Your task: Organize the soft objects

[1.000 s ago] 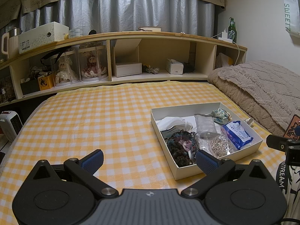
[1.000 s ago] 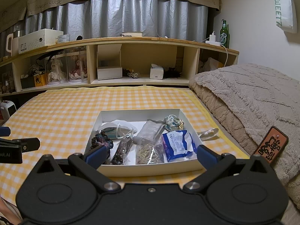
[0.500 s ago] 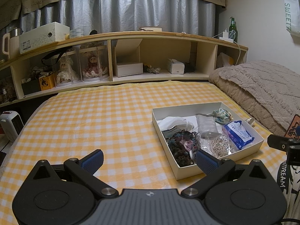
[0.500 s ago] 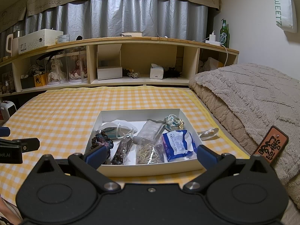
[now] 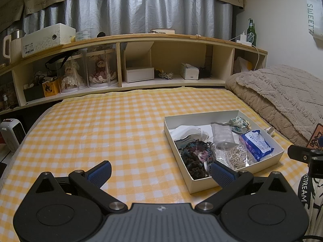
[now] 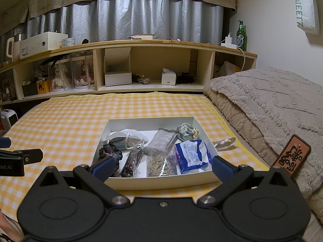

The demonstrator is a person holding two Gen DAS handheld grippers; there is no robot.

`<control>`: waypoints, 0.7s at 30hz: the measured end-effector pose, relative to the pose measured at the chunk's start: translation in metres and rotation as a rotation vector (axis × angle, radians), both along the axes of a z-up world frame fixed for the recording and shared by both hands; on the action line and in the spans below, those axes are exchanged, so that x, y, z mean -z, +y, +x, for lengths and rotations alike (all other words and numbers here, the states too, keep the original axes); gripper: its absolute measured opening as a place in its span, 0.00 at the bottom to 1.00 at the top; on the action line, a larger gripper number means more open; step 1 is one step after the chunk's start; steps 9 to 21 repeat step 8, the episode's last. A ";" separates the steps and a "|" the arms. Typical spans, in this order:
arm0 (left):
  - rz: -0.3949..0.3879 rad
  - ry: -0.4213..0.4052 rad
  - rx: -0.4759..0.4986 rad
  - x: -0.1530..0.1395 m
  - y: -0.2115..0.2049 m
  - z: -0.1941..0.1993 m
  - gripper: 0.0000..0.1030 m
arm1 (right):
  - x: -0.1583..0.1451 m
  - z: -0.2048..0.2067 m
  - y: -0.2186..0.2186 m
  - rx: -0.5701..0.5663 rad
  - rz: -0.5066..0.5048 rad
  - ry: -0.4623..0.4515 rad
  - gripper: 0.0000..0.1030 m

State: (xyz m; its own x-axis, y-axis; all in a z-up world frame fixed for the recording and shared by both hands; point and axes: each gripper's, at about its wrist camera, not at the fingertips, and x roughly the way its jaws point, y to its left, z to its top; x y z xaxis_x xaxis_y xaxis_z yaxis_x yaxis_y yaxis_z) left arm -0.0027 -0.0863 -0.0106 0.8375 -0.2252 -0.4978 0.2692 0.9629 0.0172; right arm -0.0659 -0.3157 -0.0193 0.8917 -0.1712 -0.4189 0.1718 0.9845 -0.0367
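Observation:
A shallow white box (image 6: 151, 121) (image 5: 201, 116) lies on the yellow checked bed cover. Inside it are a white face mask (image 6: 129, 136), a dark knitted scrunchie (image 5: 194, 155) (image 6: 110, 151), a blue wipes pack (image 6: 191, 155) (image 5: 256, 142), a clear bag of pale bands (image 6: 160, 164), a grey packet (image 6: 163, 140) and a floral scrunchie (image 6: 186, 130). My right gripper (image 6: 161, 166) is open, just short of the box's near wall. My left gripper (image 5: 160, 172) is open over the cover, left of the box's near corner.
A folded beige blanket (image 6: 272, 104) fills the right side. A wooden shelf unit (image 6: 129, 70) with boxes and doll cases runs along the back. A clear strap (image 6: 224, 142) lies beside the box. A small white heater (image 5: 13, 133) stands at the left.
Both views have barely shifted. The left gripper has crept slightly forward and left; the box contents are where they were.

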 end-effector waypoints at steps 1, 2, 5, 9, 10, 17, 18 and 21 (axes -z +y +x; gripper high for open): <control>0.000 0.001 0.000 0.000 -0.001 0.000 1.00 | 0.000 0.000 0.000 0.000 0.000 0.000 1.00; 0.001 0.001 -0.001 0.000 -0.001 0.000 1.00 | 0.000 0.000 0.000 0.000 0.000 0.000 1.00; 0.001 0.000 -0.001 0.000 0.000 0.000 1.00 | 0.000 0.000 0.000 0.000 0.001 0.000 1.00; 0.002 0.001 -0.002 0.000 -0.001 0.000 1.00 | 0.000 0.000 0.000 0.000 0.001 0.000 1.00; 0.002 0.001 -0.002 0.000 -0.001 0.000 1.00 | 0.000 0.000 0.000 0.000 0.001 0.000 1.00; 0.002 0.001 -0.002 0.000 -0.001 0.000 1.00 | 0.000 0.000 0.000 0.000 0.001 0.000 1.00; 0.002 0.001 -0.002 0.000 -0.001 0.000 1.00 | 0.000 0.000 0.000 0.000 0.001 0.000 1.00; 0.002 0.001 -0.002 0.000 -0.001 0.000 1.00 | 0.000 0.000 0.000 0.000 0.001 0.000 1.00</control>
